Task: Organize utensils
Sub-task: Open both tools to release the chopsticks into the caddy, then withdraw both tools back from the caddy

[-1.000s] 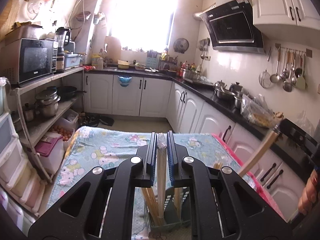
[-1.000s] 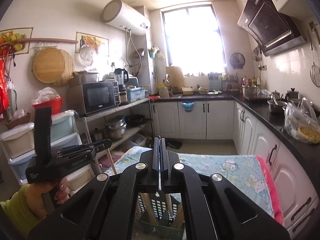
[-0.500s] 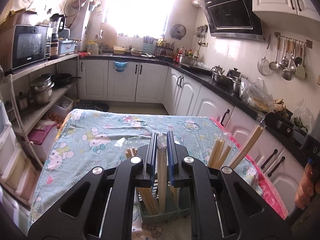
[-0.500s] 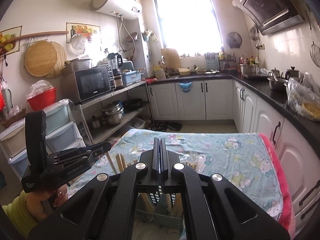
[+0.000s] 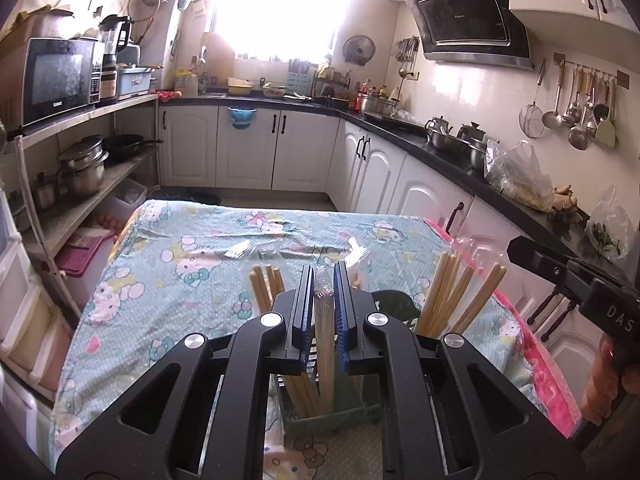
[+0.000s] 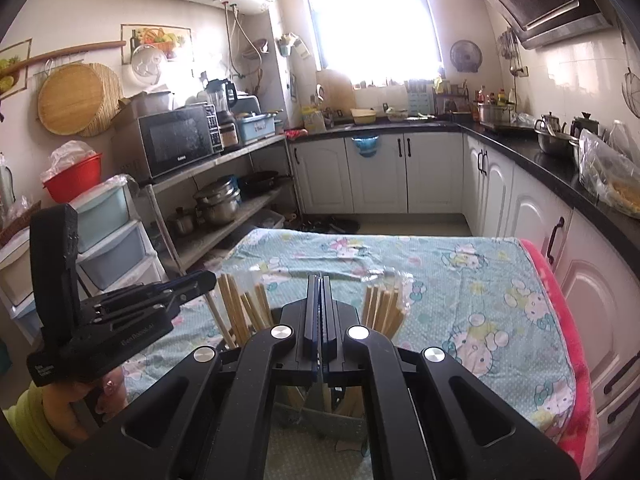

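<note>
A green slotted utensil holder (image 5: 352, 420) (image 6: 316, 420) stands on the table's near end with several wooden chopsticks (image 5: 264, 292) (image 6: 236, 308) upright in it. My left gripper (image 5: 323, 276) (image 6: 208, 278) is shut on a plastic-wrapped chopstick bundle (image 5: 323, 320), held upright with its lower end down in the holder. My right gripper (image 6: 321, 280) (image 5: 516, 246) is shut, and a single chopstick (image 5: 480, 300) slants from its tip down into the holder's right side. A second group of chopsticks (image 5: 444, 288) (image 6: 380, 308) stands in that right side, partly in clear plastic.
The table (image 5: 180, 264) wears a light blue cartoon cloth with a pink blanket edge (image 6: 568, 360) on its right. Clear wrappers (image 5: 240, 248) lie mid-table. Open shelves with pots (image 6: 216, 204) run along the left, white cabinets under a black counter (image 5: 440, 152) along the right.
Both grippers have sunk toward the holder and tipped downward. The wrapped bundle and the single chopstick came down with them, and more of the table now shows.
</note>
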A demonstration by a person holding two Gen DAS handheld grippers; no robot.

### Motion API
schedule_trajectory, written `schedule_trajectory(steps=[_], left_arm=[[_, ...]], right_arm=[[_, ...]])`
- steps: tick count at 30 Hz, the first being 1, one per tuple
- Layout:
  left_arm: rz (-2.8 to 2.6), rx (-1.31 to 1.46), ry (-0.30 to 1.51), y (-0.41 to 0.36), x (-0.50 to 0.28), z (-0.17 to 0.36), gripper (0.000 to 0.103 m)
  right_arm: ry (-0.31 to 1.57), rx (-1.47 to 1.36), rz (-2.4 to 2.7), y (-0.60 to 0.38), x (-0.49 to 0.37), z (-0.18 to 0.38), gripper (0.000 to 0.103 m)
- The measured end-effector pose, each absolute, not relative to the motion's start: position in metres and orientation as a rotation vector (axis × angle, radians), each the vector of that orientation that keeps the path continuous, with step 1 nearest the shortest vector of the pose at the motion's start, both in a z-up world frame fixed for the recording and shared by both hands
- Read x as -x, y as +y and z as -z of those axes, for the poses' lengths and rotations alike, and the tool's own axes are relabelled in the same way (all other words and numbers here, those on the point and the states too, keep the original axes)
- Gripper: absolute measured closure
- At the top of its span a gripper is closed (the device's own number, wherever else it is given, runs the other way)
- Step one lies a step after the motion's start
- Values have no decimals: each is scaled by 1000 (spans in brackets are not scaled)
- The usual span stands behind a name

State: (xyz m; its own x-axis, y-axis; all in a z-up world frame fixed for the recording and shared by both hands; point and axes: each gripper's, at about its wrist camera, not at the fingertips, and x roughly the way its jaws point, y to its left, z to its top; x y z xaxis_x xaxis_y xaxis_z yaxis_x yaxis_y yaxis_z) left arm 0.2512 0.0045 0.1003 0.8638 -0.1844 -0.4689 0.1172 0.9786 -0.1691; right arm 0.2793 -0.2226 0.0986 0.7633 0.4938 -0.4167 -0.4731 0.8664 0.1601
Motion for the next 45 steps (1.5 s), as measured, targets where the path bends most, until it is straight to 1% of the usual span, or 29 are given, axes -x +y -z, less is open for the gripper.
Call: schedule_trajectory(steps=[4,5,6,7,8,9,11,13,14,16,18,19,21,22,24,26,30,37,39,44,45], left_arm=[[153,136,512,8,-248,-98,95],[156,140,515,9,-247,-98,91],[157,144,517,10,-246,-98,84],[156,146,517,10,-245,-98,81],[156,145,517,11,-243,-98,75],[154,144,517,11,-242,-97,73],[155,147,517,12,-238,-97,70],[156,150,515,13,-234,-97,65],[155,151,515,13,-232,-97,60],[156,153,516,14,-227,-96,55],[153,153,518,15,-223,-96,46],[154,153,518,15,-221,-96,44],[157,157,516,16,-215,-95,36],[158,159,513,16,-212,-95,33],[163,161,513,17,-204,-94,24],[162,154,512,16,-198,-92,19],[158,148,501,15,-183,-88,11],[153,157,494,9,-157,-77,11],[154,161,497,8,-151,-74,11],[147,162,497,3,-136,-65,11],[139,156,498,2,-133,-62,11]], right_arm=[[474,-40,-513,-224,-278,-94,101],[474,-42,-510,-225,-278,-93,100],[477,-45,-510,-226,-279,-93,95],[480,-46,-511,-226,-278,-92,91],[479,-49,-510,-227,-277,-92,82],[477,-50,-508,-228,-277,-92,81],[476,-50,-506,-231,-274,-91,81],[476,-49,-500,-233,-271,-91,77],[471,-49,-495,-235,-269,-91,73],[465,-46,-489,-237,-265,-92,72],[459,-40,-483,-240,-259,-92,71],[456,-37,-481,-241,-257,-92,70],[451,-30,-475,-243,-251,-91,67],[448,-25,-471,-244,-247,-91,66],[446,-13,-469,-245,-240,-89,64],[443,1,-466,-246,-233,-86,62],[430,19,-456,-248,-220,-80,54],[414,53,-444,-248,-194,-65,43],[412,57,-444,-246,-186,-60,37],[406,70,-441,-244,-166,-46,32],[405,69,-440,-244,-162,-43,28]])
